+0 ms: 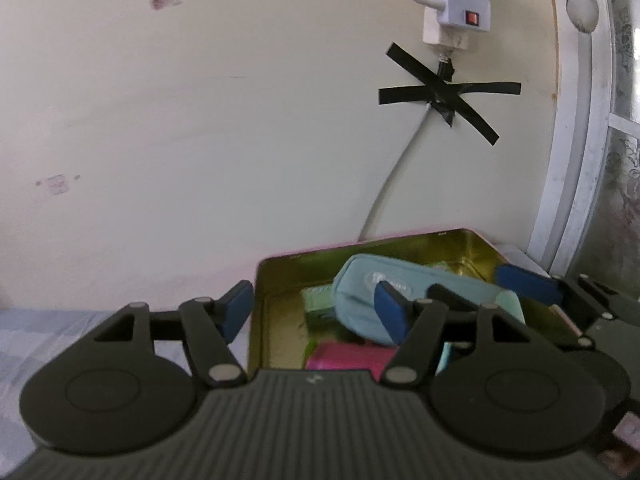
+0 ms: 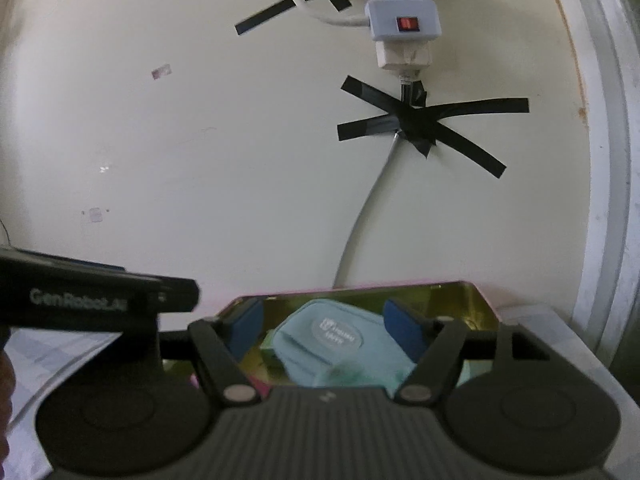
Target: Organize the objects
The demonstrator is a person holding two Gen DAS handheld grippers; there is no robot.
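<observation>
An open tin [image 1: 276,320] [image 2: 476,304], gold inside and pink outside, stands against the wall. In it lie a light blue zip pouch [image 1: 356,312] [image 2: 320,344], a green item [image 1: 318,300] [image 2: 272,354] and a magenta item [image 1: 344,356]. My left gripper [image 1: 314,310] is open, one finger outside the tin's left wall and the other over the pouch. My right gripper [image 2: 324,330] is open too, its blue pads either side of the pouch without pressing it. In the left wrist view the right gripper's fingers [image 1: 528,286] show over the tin's right part.
A power strip [image 1: 456,8] hangs on the cream wall, its cable [image 1: 384,200] taped down and running behind the tin. A white window frame [image 1: 576,160] stands at the right. A checked cloth [image 1: 60,332] covers the surface to the left.
</observation>
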